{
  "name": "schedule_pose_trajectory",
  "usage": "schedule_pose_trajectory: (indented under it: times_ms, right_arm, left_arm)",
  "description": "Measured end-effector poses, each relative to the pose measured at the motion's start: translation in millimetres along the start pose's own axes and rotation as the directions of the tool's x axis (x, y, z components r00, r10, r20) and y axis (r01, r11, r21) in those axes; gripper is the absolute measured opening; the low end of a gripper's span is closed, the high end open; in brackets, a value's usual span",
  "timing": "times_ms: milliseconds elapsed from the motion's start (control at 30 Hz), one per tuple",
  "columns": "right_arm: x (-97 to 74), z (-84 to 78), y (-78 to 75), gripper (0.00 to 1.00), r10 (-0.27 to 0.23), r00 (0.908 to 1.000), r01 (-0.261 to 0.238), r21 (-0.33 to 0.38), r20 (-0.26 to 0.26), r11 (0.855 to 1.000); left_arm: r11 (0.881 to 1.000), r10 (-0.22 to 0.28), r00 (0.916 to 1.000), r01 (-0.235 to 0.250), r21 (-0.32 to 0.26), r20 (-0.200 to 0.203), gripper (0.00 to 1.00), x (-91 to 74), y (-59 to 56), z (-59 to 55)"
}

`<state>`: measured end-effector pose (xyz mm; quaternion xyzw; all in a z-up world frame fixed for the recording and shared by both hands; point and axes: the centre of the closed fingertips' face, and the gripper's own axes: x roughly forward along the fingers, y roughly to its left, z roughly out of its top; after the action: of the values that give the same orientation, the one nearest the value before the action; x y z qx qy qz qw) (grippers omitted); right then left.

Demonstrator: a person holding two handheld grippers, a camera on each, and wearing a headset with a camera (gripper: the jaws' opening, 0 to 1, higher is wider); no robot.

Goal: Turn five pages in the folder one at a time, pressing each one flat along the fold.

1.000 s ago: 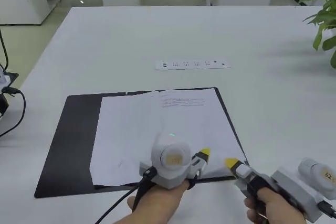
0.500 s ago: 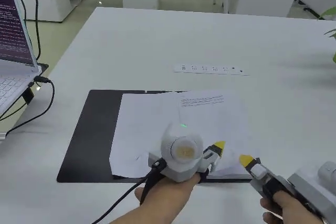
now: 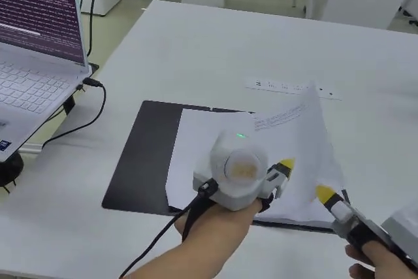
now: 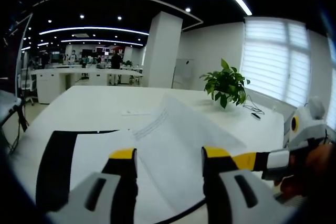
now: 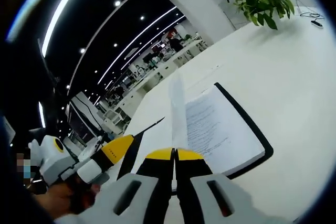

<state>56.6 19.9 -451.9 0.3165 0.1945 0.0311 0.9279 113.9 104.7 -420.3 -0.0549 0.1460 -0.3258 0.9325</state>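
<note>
The black folder (image 3: pixel 140 161) lies open on the white table (image 3: pixel 196 44) and holds a stack of white sheets (image 3: pixel 196 148). The right gripper (image 5: pixel 175 156) has its jaws pressed together on the near edge of one page (image 5: pixel 177 106), which stands up curled just ahead of the fingertips. The left gripper (image 4: pixel 169 155) hovers with its jaws wide apart and gripping nothing. The lifted page slopes just beyond its tips, above the stack in the folder.
</note>
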Motion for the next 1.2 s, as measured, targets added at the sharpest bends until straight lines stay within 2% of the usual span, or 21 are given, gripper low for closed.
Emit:
schedule_pose_trajectory:
  times_ms: [200, 300, 400, 567, 700, 800, 833, 900, 1033, 1100, 1167, 1200]
  right_arm:
    - [4.2, -0.8, 18.6, 0.0, 0.023, 0.9997, -0.023, -0.092, -0.003, 0.996]
    - [5.9, -0.4, 26.8, 0.0, 0.036, 0.9993, -0.035, -0.089, 0.006, 0.995]
    - [8.8, -1.5, 34.9, 0.0, 0.042, 0.9991, -0.041, -0.114, 0.008, 0.993]
    - [14.4, -7.9, 53.2, 0.0, 0.081, 0.9967, -0.081, -0.185, -0.01, 0.979]
    - [20.2, -18.3, 68.1, 0.0, 0.104, 0.9936, -0.111, -0.234, -0.043, 0.966]
    - [25.3, -26.9, 79.8, 0.0, 0.118, 0.9904, -0.134, -0.287, -0.073, 0.949]
    - [27.9, -30.3, 88.0, 0.0, 0.137, 0.9868, -0.158, -0.332, -0.086, 0.93]
    - [31.6, -38.4, 98.3, 0.0, 0.142, 0.9831, -0.177, -0.393, -0.116, 0.902]
    - [42.8, -54.4, 117.7, 0.0, 0.17, 0.972, -0.226, -0.449, -0.163, 0.865]
    - [49.0, -61.1, 125.7, 0.0, 0.18, 0.9675, -0.242, -0.441, -0.178, 0.864]
    - [52.6, -67.0, 131.9, 0.0, 0.185, 0.9629, -0.258, -0.467, -0.196, 0.846]
    - [54.6, -70.4, 135.7, 0.0, 0.19, 0.9603, -0.266, -0.467, -0.204, 0.843]
  left_arm:
    - [1.0, 0.012, 0.9999, -0.012, 0.014, -0.007, 0.5, -14.0, 17.1, 6.0]
    - [0.999, 0.042, 0.9991, -0.042, -0.003, -0.008, 0.5, -21.2, 30.8, 7.5]
    - [0.999, 0.051, 0.9987, -0.051, -0.016, -0.003, 0.5, -26.7, 36.5, 9.5]
    - [0.997, 0.066, 0.9977, -0.065, -0.031, 0.017, 0.5, -42.1, 49.7, 15.2]
    - [0.996, 0.086, 0.9962, -0.086, -0.04, 0.012, 0.5, -50.1, 64.0, 15.0]
    - [0.993, 0.109, 0.994, -0.109, -0.042, 0.008, 0.5, -55.2, 77.1, 14.9]
    - [0.992, 0.114, 0.9935, -0.113, -0.047, 0.009, 0.5, -56.9, 80.2, 15.2]
    - [0.991, 0.127, 0.9918, -0.126, -0.051, 0.016, 0.5, -61.0, 87.1, 16.8]
    - [0.988, 0.146, 0.9889, -0.145, -0.062, 0.025, 0.5, -69.1, 98.9, 19.1]
    - [0.986, 0.156, 0.9874, -0.154, -0.068, 0.026, 0.5, -72.4, 104.3, 19.8]
    - [0.984, 0.167, 0.9854, -0.165, -0.066, 0.032, 0.5, -77.0, 110.9, 21.2]
    - [0.983, 0.173, 0.9844, -0.171, -0.068, 0.03, 0.5, -78.9, 113.9, 21.2]
